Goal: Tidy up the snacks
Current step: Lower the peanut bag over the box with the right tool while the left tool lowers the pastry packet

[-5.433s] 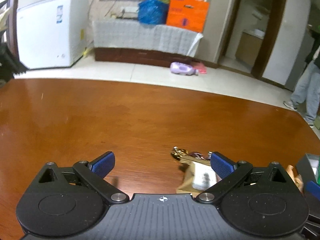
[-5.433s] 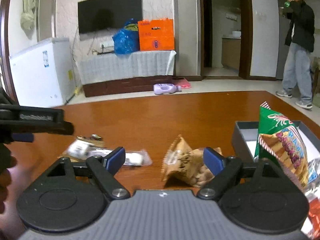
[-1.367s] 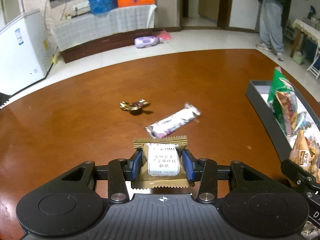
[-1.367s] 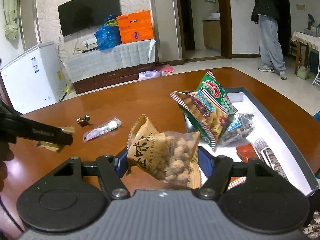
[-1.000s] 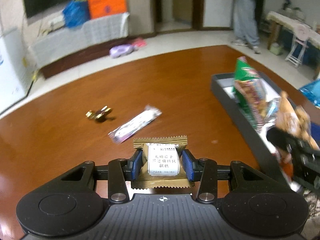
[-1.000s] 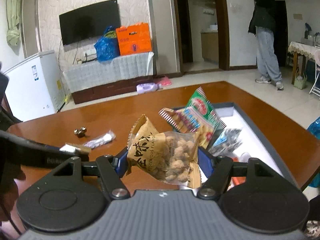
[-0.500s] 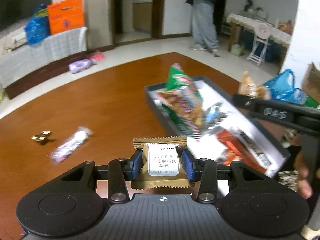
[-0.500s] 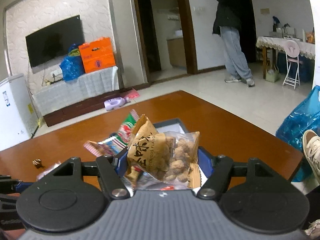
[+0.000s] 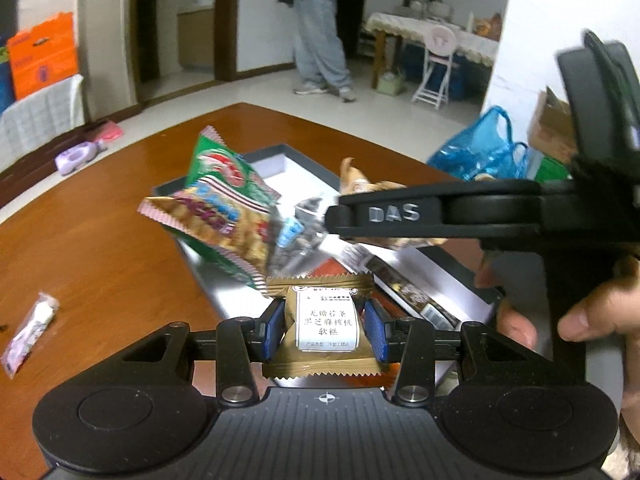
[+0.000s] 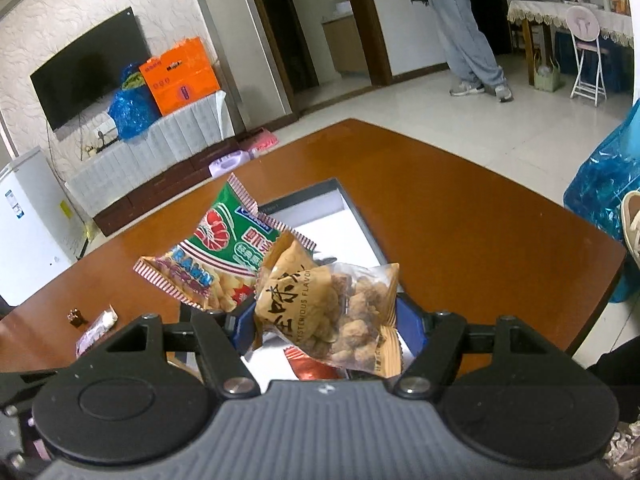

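Snack pkt (image 10: 326, 312) reads "MYSTERIOUS FLAVOR", w/ right gripper (image 10: 326, 326) clamping it.

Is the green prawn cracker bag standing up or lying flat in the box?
Standing: the green prawn cracker bag leans upright against the grey box wall.

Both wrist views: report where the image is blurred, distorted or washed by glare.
Left wrist view: the green prawn cracker bag and the bystander are motion-smeared, while the cake packet in the left gripper reads sharp. Right wrist view: mostly crisp, the nut snack bag legible in the right gripper; fisheye bends the table edge, and soft glare lies on it.
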